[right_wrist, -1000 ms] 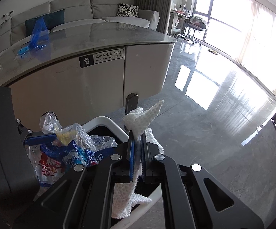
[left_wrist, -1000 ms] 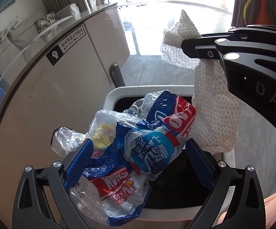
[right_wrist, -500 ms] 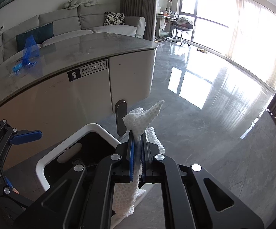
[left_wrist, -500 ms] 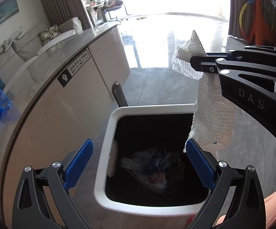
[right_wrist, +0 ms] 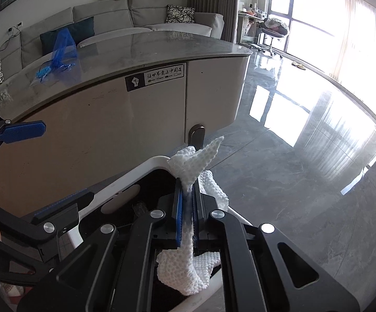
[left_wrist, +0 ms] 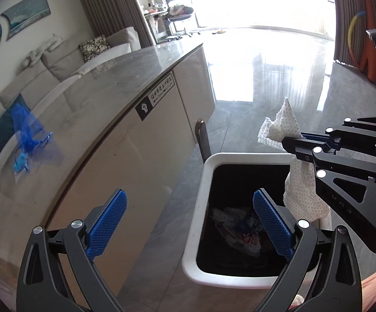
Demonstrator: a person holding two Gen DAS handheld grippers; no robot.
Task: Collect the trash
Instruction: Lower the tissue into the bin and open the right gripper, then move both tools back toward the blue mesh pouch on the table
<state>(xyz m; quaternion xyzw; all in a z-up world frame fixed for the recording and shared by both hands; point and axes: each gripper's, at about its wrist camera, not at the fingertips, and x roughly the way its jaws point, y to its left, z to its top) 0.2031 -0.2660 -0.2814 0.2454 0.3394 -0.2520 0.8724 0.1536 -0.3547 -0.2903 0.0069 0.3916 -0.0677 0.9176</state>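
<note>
A white trash bin (left_wrist: 199, 208) with a black inside stands on the floor beside the counter. A crumpled plastic bag (left_wrist: 240, 231) with blue and red print lies at its bottom. My left gripper (left_wrist: 189, 223) hangs above the bin's left rim, open, with nothing between its blue pads (left_wrist: 107, 223). My right gripper (right_wrist: 187, 184) is shut on a white embossed paper towel (right_wrist: 195, 161), which dangles over the bin's right side (left_wrist: 302, 192). In the right wrist view the left gripper (right_wrist: 42, 169) stands open at the left, over the bin rim (right_wrist: 125, 182).
A curved grey-topped counter (left_wrist: 125, 83) with beige fronts rises just left of the bin. A blue mesh bag (left_wrist: 26, 135) lies on it. A dark upright handle (left_wrist: 203, 143) stands behind the bin. Glossy grey floor (right_wrist: 305, 156) stretches right; a sofa (right_wrist: 141, 7) lies beyond.
The plastic bags left my left gripper and fell into the bin. That gripper then rose and drew back to the left. The right gripper keeps its hold on the paper towel over the bin.
</note>
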